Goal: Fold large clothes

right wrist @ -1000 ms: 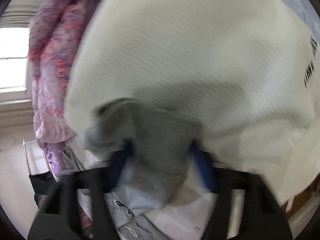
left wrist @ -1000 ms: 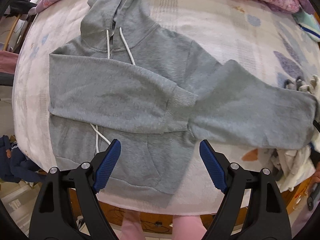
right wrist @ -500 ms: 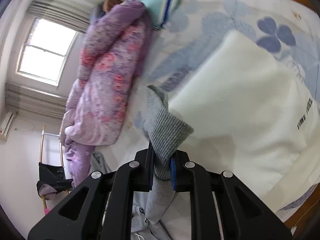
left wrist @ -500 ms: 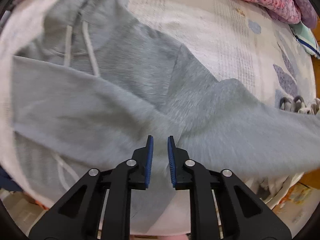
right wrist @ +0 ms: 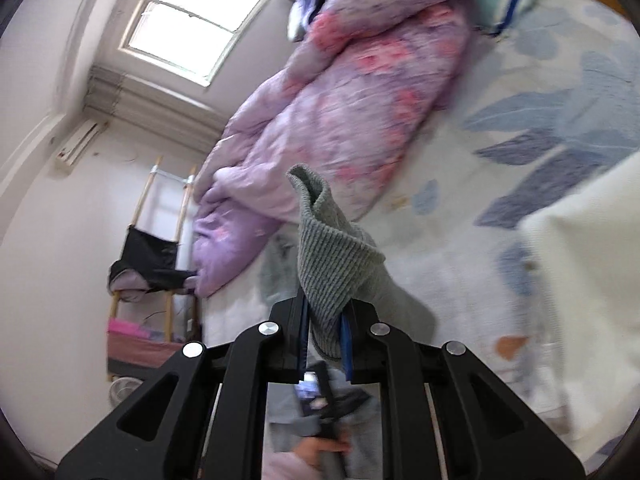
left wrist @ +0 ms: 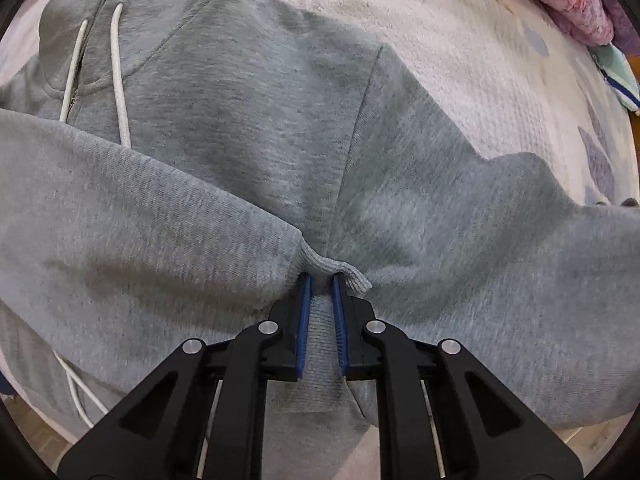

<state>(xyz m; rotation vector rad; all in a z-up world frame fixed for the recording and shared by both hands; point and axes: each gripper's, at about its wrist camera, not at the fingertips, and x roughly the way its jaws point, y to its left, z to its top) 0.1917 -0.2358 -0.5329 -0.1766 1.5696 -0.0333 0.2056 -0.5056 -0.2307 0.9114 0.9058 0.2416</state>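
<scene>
The bed (left wrist: 460, 60) is holding everything, and its sheet is showing pale blue leaf shapes. The gray hoodie (left wrist: 248, 120) is lying flat on the bed. It is running from the hood at the top left down to the hem near the bottom edge, so its long side is pointing up and away from the left camera. Two white cords (left wrist: 118, 76) are hanging down from the hood. One sleeve (left wrist: 120, 240) is lying across the chest from the left. The other sleeve (left wrist: 500, 248) is stretching out to the right.

A purple quilt (right wrist: 340, 112) with pink flowers is lying along the far side of the bed, under a bright window (right wrist: 192, 20). A white cloth (right wrist: 588, 280) is sitting at the right edge in the right view.

The left gripper (left wrist: 319, 276) is squeezing the ribbed cuff (left wrist: 340, 274) of the folded sleeve, with its blue fingers (left wrist: 305, 320) almost together. A second ago those fingers were spread wide above the hoodie. Half a second ago they were nearly together but not touching any cloth, and now they are down low and pinching.

The right gripper (right wrist: 324, 304) is pinching the other cuff (right wrist: 332, 256), and that cuff is standing up between its narrow fingers. It is still holding it as before, but it is lifted higher now, and the white cloth is filling much less of the view.
</scene>
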